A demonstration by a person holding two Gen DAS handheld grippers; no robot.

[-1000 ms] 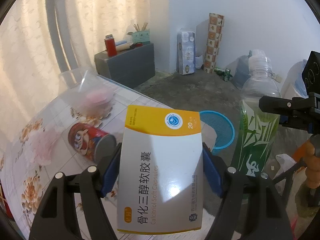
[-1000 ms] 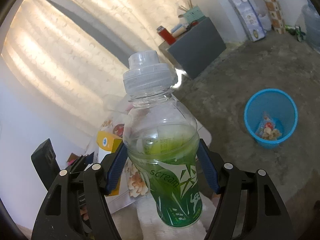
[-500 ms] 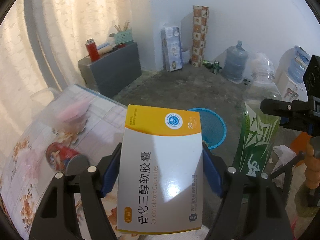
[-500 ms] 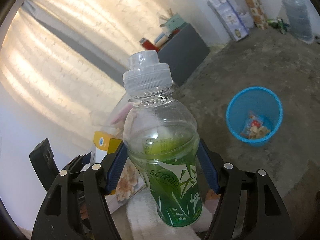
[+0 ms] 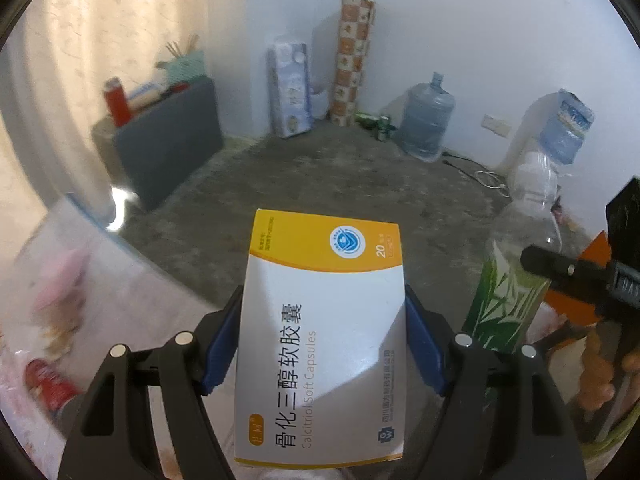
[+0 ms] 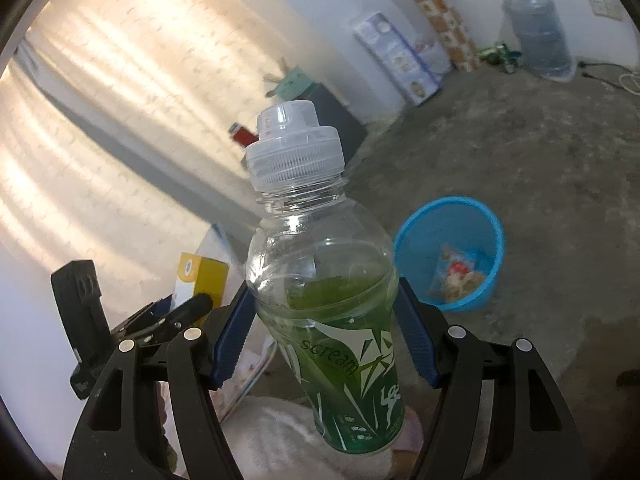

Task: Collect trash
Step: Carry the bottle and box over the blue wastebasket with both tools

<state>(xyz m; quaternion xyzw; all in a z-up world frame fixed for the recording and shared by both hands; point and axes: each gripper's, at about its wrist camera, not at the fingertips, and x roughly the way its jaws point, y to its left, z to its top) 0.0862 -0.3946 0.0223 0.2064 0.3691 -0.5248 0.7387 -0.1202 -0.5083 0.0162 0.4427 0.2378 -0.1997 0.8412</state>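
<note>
table (image 5: 132,280) slid leftward, blue bin (image 6: 454,220) nearer

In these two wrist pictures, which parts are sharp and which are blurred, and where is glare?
Left wrist view: the medicine box in the left gripper is sharp with a soft glare patch; the table at left is smeared. Right wrist view: the bottle in the right gripper is sharp; the curtain is overexposed and the blue bin slightly soft.

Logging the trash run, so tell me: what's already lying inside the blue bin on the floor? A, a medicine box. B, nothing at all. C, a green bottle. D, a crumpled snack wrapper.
D: the right wrist view shows a crumpled snack wrapper at the bottom of the blue bin.
</note>
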